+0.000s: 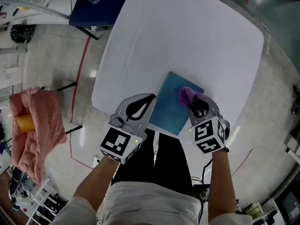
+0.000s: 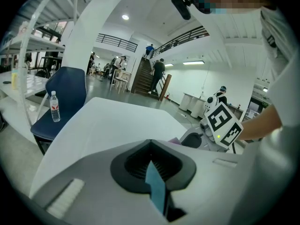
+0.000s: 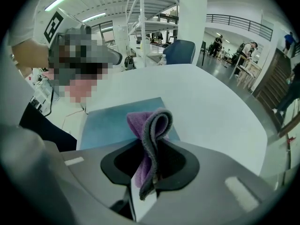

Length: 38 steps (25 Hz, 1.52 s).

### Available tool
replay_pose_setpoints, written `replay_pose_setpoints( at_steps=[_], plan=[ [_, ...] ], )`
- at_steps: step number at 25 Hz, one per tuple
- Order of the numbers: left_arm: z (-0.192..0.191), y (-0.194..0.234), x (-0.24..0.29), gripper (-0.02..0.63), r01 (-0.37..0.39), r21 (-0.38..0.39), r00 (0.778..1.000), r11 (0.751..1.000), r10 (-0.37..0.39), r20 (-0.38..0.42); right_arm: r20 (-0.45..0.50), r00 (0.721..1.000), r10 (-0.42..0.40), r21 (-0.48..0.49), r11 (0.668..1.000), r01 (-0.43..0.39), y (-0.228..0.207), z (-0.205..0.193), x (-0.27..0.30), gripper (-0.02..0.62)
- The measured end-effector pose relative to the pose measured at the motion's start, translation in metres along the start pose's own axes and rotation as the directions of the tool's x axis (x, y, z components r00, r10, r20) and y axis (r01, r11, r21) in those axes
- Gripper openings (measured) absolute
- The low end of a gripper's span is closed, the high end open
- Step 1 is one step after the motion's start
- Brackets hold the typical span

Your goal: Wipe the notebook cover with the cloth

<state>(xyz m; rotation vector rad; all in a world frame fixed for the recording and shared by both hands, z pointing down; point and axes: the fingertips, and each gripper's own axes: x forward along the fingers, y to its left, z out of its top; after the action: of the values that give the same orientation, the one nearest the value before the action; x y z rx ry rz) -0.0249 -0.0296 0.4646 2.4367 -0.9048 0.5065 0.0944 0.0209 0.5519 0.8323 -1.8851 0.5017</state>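
The right gripper [image 1: 197,103] is clamped on a fold of purple cloth [image 1: 186,95], which pokes out ahead of its jaws over the far right corner of the notebook [image 1: 169,108]. The left gripper [image 1: 142,108] is closed on the notebook's left edge, with a blue sliver showing between its jaws. The notebook lies flat between the two grippers, at the near edge of the white table [image 1: 187,36].

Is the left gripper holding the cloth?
No, the cloth is pinched in the right gripper; the left gripper grips the notebook.
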Motion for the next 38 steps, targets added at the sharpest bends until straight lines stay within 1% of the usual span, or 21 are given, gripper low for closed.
replay_pose_setpoints(
  at_steps=[12, 19, 27, 38],
  plan=[
    [-0.005, -0.008, -0.009, 0.0, 0.013, 0.011, 1.0, 1.0, -0.013, -0.002, -0.024, 0.998, 0.058, -0.001, 0.998, -0.058, 0.041, -0.006, -0.004, 0.11],
    [-0.012, -0.016, -0.014, 0.0, 0.032, 0.03, 0.999, 0.999, -0.032, -0.006, -0.047, 0.993, 0.105, -0.012, 0.994, -0.105, 0.082, -0.016, -0.007, 0.11],
    [-0.014, -0.023, -0.016, 0.0, 0.052, 0.043, 0.999, 0.998, -0.052, -0.01, -0.062, 0.987, 0.145, -0.003, 0.989, -0.146, 0.111, -0.023, -0.01, 0.11],
    [-0.009, -0.02, -0.02, 0.0, 0.053, 0.053, 0.999, 0.997, -0.053, -0.007, -0.083, 0.979, 0.185, 0.004, 0.983, -0.185, 0.13, -0.028, -0.015, 0.11]
  ],
)
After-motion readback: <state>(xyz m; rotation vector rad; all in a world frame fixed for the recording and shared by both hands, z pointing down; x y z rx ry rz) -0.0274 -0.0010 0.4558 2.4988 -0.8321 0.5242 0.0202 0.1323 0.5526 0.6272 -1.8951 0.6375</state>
